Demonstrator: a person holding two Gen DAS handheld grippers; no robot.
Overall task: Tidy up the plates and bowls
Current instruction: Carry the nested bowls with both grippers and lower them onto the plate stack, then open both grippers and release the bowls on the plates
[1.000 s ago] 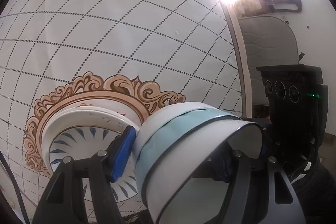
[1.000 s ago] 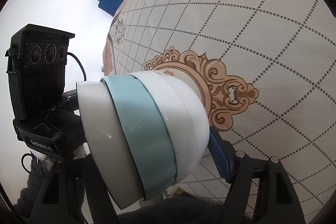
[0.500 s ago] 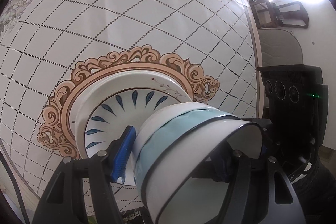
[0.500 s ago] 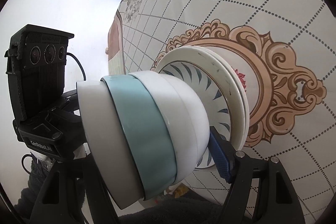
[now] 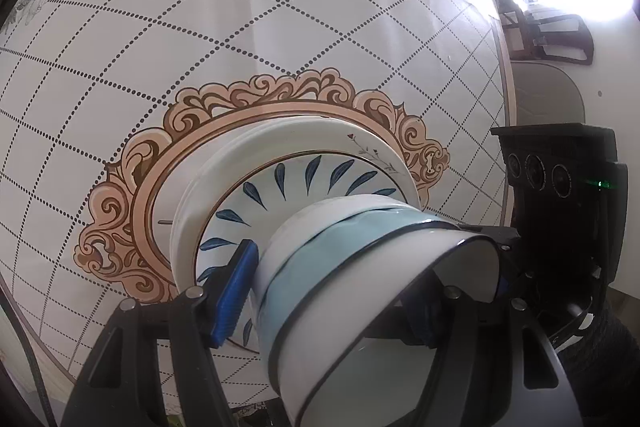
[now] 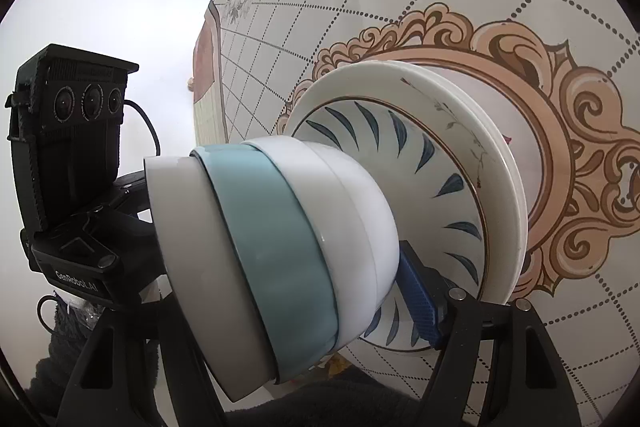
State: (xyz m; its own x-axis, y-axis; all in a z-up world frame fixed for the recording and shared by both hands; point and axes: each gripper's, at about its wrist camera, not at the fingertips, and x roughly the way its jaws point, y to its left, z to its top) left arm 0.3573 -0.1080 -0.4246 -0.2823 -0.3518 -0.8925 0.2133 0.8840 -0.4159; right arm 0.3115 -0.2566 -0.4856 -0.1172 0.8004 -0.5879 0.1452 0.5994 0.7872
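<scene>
Both grippers are pinching one nested stack of bowls [image 5: 372, 291] from opposite sides, carrying it above a pile of plates [image 5: 304, 163] on a patterned tablecloth [image 5: 240, 27]. Seen from the left wrist, the left gripper [image 5: 332, 291] is pressing one blue-padded finger [image 5: 234, 299] against the outside of the bowls while its other finger is sitting inside the open mouth, clamping the rims between them. From the right wrist, the right gripper [image 6: 304, 291] is doing the same on the far rim: one blue pad [image 6: 420, 299] is lying against the white outer bowl, and the other finger is hidden behind the stack of bowls [image 6: 280, 247].

Three bowls are showing, a white one outermost at the foot, a pale blue one [image 6: 272, 243] in the middle and a grey-white one at the mouth. Their axis is running straight toward the plates, foot first, with the mouth facing away from the table. The top plate, painted with dark blue leaf strokes [image 6: 452, 183], is lying directly ahead of the bowls' foot, centred inside the tablecloth's ornate tan scrollwork [image 6: 580, 131]. Whether the foot is already touching that plate cannot be told; it appears just short of it.

Neither hand is nearer; each is gripping an opposite rim, so the lowering looks likely to need both moving together along the bowls' axis, keeping the stack level.
</scene>
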